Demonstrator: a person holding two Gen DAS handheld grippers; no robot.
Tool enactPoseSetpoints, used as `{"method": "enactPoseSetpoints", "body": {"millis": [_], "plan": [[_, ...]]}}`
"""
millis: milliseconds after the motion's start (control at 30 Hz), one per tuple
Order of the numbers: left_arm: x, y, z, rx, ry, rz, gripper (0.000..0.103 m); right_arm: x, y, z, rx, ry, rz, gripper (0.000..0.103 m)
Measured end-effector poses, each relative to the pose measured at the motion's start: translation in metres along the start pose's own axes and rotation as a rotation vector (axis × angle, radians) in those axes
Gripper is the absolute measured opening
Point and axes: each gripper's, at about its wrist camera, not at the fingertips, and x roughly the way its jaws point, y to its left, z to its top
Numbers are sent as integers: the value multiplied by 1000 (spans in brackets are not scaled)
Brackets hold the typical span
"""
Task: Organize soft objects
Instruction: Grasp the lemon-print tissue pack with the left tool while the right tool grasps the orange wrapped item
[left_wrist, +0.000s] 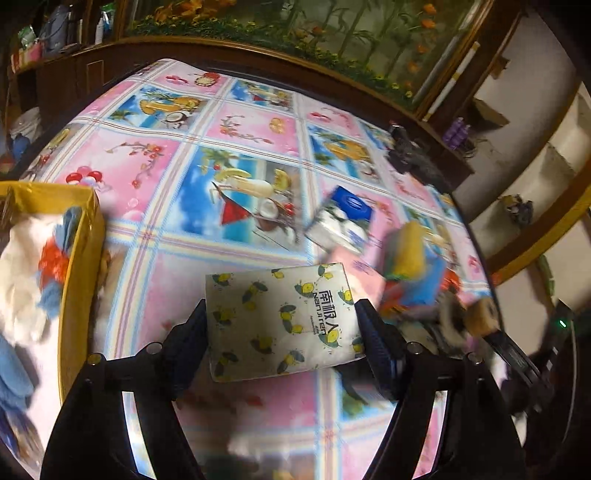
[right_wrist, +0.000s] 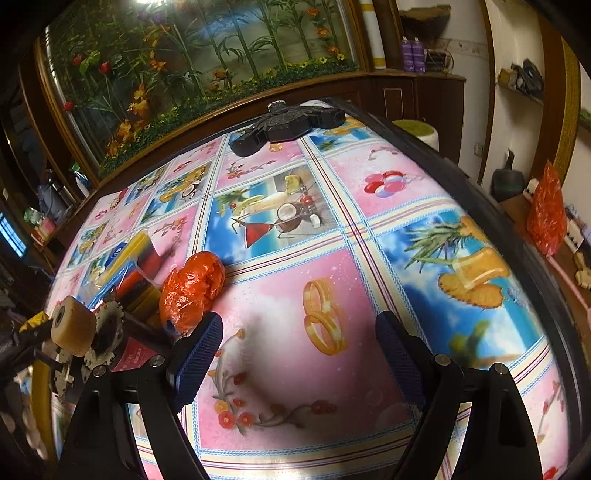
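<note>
My left gripper (left_wrist: 282, 325) is shut on a white tissue pack with lemon print (left_wrist: 280, 317), held above the tablecloth. A yellow box (left_wrist: 83, 258) at the left holds white, blue and red soft cloths (left_wrist: 33, 266). A blue-and-white tissue pack (left_wrist: 341, 219) and a stack of coloured sponges (left_wrist: 410, 266) lie to the right. My right gripper (right_wrist: 299, 350) is open and empty over the cloth. A crumpled orange plastic bag (right_wrist: 192, 288) lies just left of its left finger. The sponges (right_wrist: 136, 266) also show in the right wrist view.
The table has a pink and blue picture tablecloth (right_wrist: 332, 229). A black device (right_wrist: 291, 123) sits at the far edge, also seen in the left wrist view (left_wrist: 406, 151). The other gripper's wheel (right_wrist: 74, 326) is at the left. A wooden-framed plant display (right_wrist: 192, 55) stands behind.
</note>
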Motion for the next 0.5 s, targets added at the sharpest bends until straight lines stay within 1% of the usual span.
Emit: {"method": "enactPoseSetpoints", "body": {"millis": [133,200,267,333,367,433,467,500], "plan": [[-22,-11,-18,28,7,-77,76,-1,-12,6,93,39,95,85],[-33,-12,-27,41,-3,-95,76,0,-11,12,130,77,153,84],[-44,-10,-35,41,-11,-117,76,5,-5,20,155,115,189,83],[-55,-6,-42,35,-19,-131,76,12,5,28,138,141,191,75],[-61,-2,-45,31,-26,-135,76,17,13,32,115,147,174,72],[-76,9,-52,13,-46,-131,76,25,26,37,75,169,156,58],[-83,15,-56,4,-58,-120,76,32,32,37,58,191,160,53],[-90,21,-59,-4,-71,-105,76,37,36,38,53,210,171,44]]}}
